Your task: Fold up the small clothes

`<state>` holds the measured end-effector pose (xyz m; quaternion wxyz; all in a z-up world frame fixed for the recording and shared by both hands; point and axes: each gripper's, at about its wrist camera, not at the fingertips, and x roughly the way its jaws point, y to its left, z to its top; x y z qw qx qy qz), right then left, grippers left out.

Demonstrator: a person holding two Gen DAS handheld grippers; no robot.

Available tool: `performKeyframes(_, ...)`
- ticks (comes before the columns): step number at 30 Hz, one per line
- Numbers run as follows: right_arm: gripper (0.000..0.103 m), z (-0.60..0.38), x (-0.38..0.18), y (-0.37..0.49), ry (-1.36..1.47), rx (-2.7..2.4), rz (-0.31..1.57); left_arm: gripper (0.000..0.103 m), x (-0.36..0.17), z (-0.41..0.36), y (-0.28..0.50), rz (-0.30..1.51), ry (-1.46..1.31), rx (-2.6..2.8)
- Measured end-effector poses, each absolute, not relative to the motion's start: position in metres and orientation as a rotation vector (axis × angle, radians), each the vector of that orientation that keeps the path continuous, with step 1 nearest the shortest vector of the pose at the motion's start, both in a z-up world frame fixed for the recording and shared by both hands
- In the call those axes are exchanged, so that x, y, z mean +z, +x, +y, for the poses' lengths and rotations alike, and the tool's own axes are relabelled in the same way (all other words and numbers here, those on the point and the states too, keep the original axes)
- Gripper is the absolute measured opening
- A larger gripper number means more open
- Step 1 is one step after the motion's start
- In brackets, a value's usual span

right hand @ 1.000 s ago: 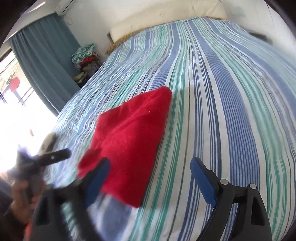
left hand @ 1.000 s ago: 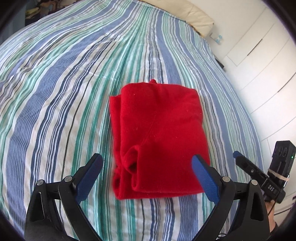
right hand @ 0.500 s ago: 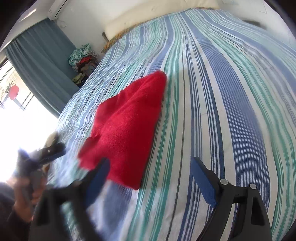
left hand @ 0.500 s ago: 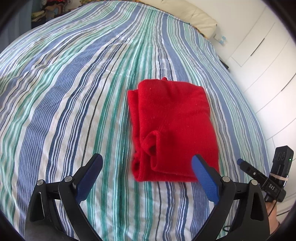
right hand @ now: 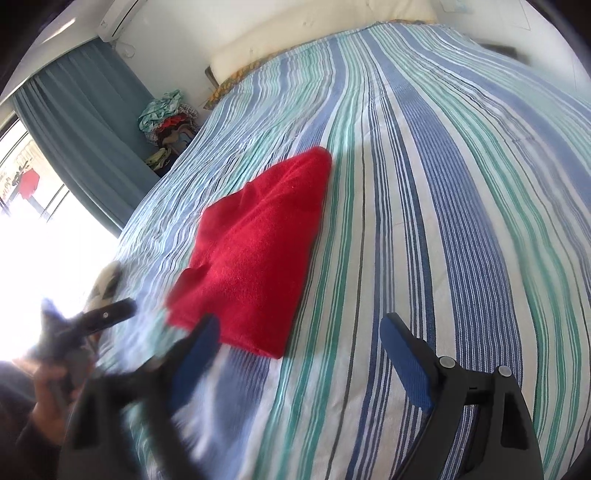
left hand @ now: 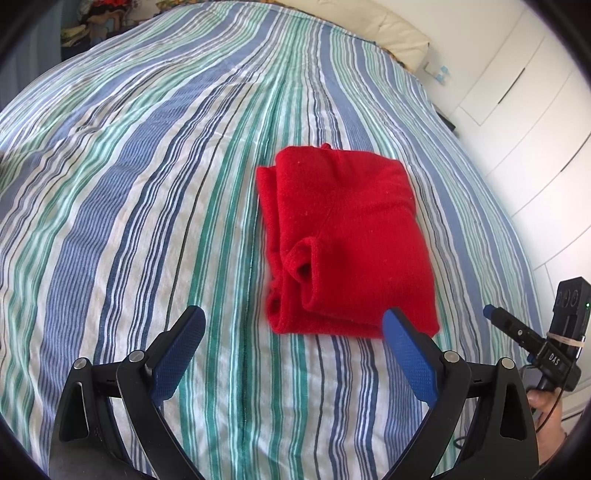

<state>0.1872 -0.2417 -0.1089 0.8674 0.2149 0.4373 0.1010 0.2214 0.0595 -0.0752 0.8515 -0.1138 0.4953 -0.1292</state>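
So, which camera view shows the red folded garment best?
The left wrist view: the red folded garment is sharp, seen from above, its layered folds visible. The right wrist view shows it obliquely, with its near edge behind a blurred gripper finger.

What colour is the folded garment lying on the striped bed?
Solid red garment, clearest in the left wrist view.

The scene is carried by a bed (left hand: 155, 192) covered with a sheet striped lengthwise in blue, green, white and thin dark lines. Slight wrinkling is seen in the sheet, and a lengthwise crease runs down its middle. A folded red garment (left hand: 347, 240) lies flat on the sheet, its layered edges and a rolled fold being turned toward the left. At the far end, a cream pillow (left hand: 373, 33) is laid against the wall.
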Motion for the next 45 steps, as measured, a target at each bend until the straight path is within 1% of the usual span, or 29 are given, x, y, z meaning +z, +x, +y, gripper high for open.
performKeyframes(20, 0.088, -0.245, -0.120, 0.193, 0.464, 0.208, 0.936, 0.097, -0.085, 0.057, 0.232, 1.072, -0.260, -0.288)
performKeyframes(26, 0.088, -0.248, -0.120, 0.204, 0.461, 0.209, 0.934, 0.098, -0.083, 0.079, 0.257, 1.052, -0.431, -0.304)
performKeyframes(31, 0.089, -0.239, -0.118, 0.236, 0.485, 0.269, 0.909, 0.098, -0.110, 0.059, 0.291, 1.155, -0.423, -0.370)
performKeyframes(34, 0.089, -0.224, -0.135, 0.264, 0.502, 0.328, 0.946, 0.098, -0.127, 0.045, 0.304, 1.184, -0.351, -0.317)
performKeyframes(37, 0.089, -0.206, -0.157, 0.292, 0.501, 0.364, 0.968, 0.097, -0.143, 0.038, 0.313, 1.207, -0.369, -0.278)
performKeyframes(38, 0.088, -0.200, -0.168, 0.302, 0.514, 0.358, 0.995, 0.095, -0.145, 0.034, 0.314, 1.212, -0.360, -0.275)
performKeyframes(39, 0.086, -0.193, -0.178, 0.309, 0.524, 0.357, 1.024, 0.090, -0.145, 0.028, 0.315, 1.207, -0.332, -0.285)
performKeyframes(40, 0.072, -0.185, -0.182, 0.314, 0.514, 0.372, 1.029, 0.056, -0.143, 0.021, 0.316, 1.204, -0.284, -0.292)
performKeyframes(41, 0.053, -0.177, -0.181, 0.318, 0.470, 0.372, 1.031, 0.028, -0.142, 0.016, 0.318, 1.224, -0.287, -0.334)
performKeyframes(42, 0.047, -0.172, -0.177, 0.322, 0.419, 0.348, 1.040, 0.027, -0.138, 0.016, 0.321, 1.229, -0.307, -0.327)
performKeyframes(43, 0.037, -0.170, -0.171, 0.324, 0.400, 0.340, 1.037, 0.021, -0.130, 0.018, 0.323, 1.212, -0.332, -0.334)
performKeyframes(44, 0.033, -0.171, -0.162, 0.327, 0.390, 0.335, 1.024, 0.020, -0.119, 0.019, 0.325, 1.187, -0.355, -0.356)
performKeyframes(45, 0.031, -0.172, -0.150, 0.328, 0.368, 0.334, 1.002, 0.020, -0.105, 0.019, 0.325, 1.153, -0.369, -0.378)
